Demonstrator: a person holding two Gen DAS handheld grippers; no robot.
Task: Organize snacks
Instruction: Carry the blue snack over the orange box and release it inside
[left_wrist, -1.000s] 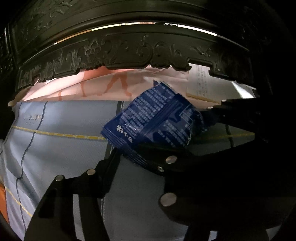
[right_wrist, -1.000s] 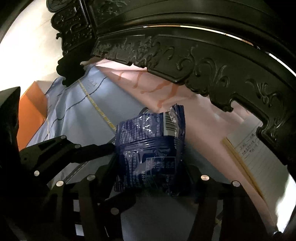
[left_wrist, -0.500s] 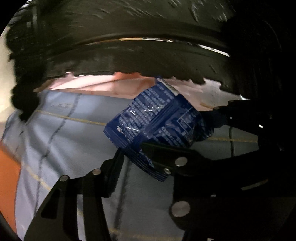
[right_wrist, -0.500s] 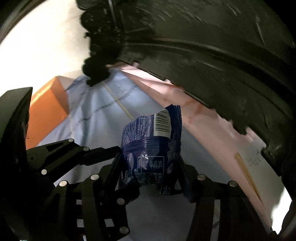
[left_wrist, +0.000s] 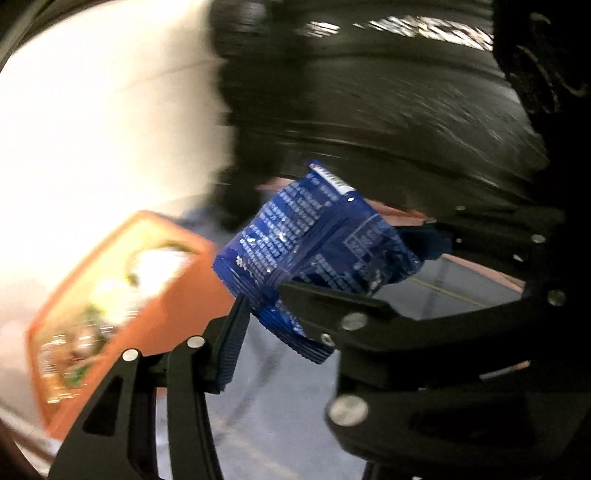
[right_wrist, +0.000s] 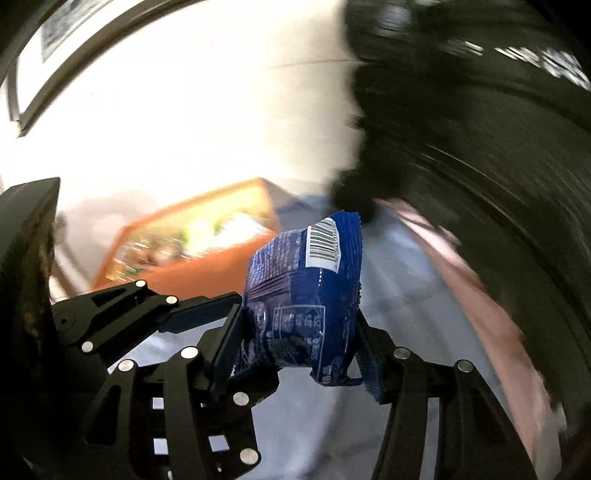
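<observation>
A blue snack packet (left_wrist: 317, 254) with white print and a barcode is held in the air by both grippers. My left gripper (left_wrist: 266, 314) is shut on its lower edge. My right gripper (right_wrist: 299, 350) is shut on its lower end, and the packet (right_wrist: 306, 291) stands upright between the pads. An orange tray (left_wrist: 122, 306) holding blurred snacks lies to the left of the packet, and it also shows in the right wrist view (right_wrist: 192, 251). The packet is above the blue-grey cloth (left_wrist: 273, 424), to the right of the tray.
Dark carved wooden furniture (left_wrist: 388, 92) fills the upper right, also blurred in the right wrist view (right_wrist: 480, 110). A pink cloth strip (right_wrist: 487, 295) runs along its base. A bright white wall (left_wrist: 92, 129) lies behind the tray. A framed picture (right_wrist: 55, 37) hangs at upper left.
Both grippers have swung left with the packet held between them. The orange tray has come into view, and the carved furniture has slid to the right. The views are motion-blurred.
</observation>
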